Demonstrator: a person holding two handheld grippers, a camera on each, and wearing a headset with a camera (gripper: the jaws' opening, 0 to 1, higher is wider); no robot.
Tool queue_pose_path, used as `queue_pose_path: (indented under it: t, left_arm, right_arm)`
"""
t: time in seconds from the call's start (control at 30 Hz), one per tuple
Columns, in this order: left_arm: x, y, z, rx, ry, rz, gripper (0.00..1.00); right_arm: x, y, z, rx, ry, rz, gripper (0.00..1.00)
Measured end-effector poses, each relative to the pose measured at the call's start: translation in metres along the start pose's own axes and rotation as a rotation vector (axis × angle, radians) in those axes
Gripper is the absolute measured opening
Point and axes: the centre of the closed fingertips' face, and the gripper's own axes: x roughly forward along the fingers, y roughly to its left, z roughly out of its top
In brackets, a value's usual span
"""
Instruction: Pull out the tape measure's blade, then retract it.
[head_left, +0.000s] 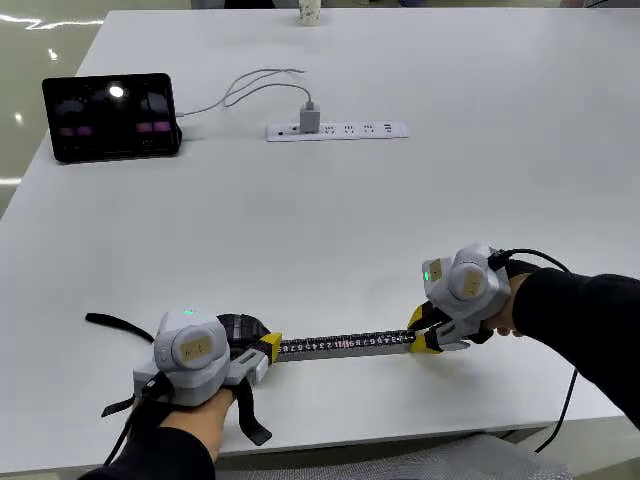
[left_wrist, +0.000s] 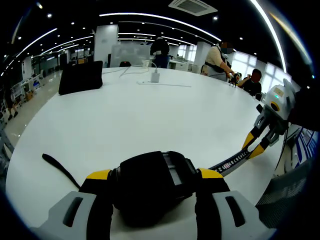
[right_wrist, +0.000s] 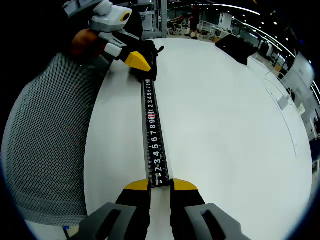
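L gripper (head_left: 262, 352), near edge: jaws clamped on case (left_wrist: 152, 190), anchoring it to table (head_left: 350, 230). R gripper (right_wrist: 160, 185), to right: jaws pinch blade (right_wrist: 151, 130) tip. Blade lies flat, part-extended btwn both; fixed case lets pull draw blade only. Retraction pending.

Big open-plan office / lab hall. Long white worktable (head_left: 420, 220) w/ power strip (head_left: 336, 130), charger (head_left: 309, 119) plugged in, tablet (head_left: 111, 115) propped up. Glossy floor (head_left: 30, 70) alongside. Ceiling: long LED strip lights (left_wrist: 150, 16), recessed AC vent (left_wrist: 192, 6). Bkgd: white columns (left_wrist: 105, 44), several people (left_wrist: 218, 57) across hall. Mesh office chair (right_wrist: 45, 135) at table edge.
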Motion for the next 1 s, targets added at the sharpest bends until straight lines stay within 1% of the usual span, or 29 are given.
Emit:
queue_pose_path:
  t: [0.57,0.67,0.83,1.0]
  left_arm:
    - [0.0008,0.0,0.0001,0.006,0.0,-0.004,0.62]
    - [0.0009,0.0001,0.0,0.007,-0.001,-0.004,0.62]
    - [0.0006,-0.0002,0.0001,0.007,-0.003,-0.005,0.62]
    - [0.0003,-0.0006,0.0003,0.008,-0.003,-0.006,0.62]
  right_arm:
    - [0.0008,0.0016,0.005,-0.044,-0.004,0.011,0.11]
    - [0.0011,0.002,0.0055,-0.072,-0.004,0.017,0.11]
    - [0.0013,0.0031,0.006,-0.095,-0.008,0.022,0.11]
    - [0.002,0.0028,0.007,-0.083,-0.015,0.022,0.11]
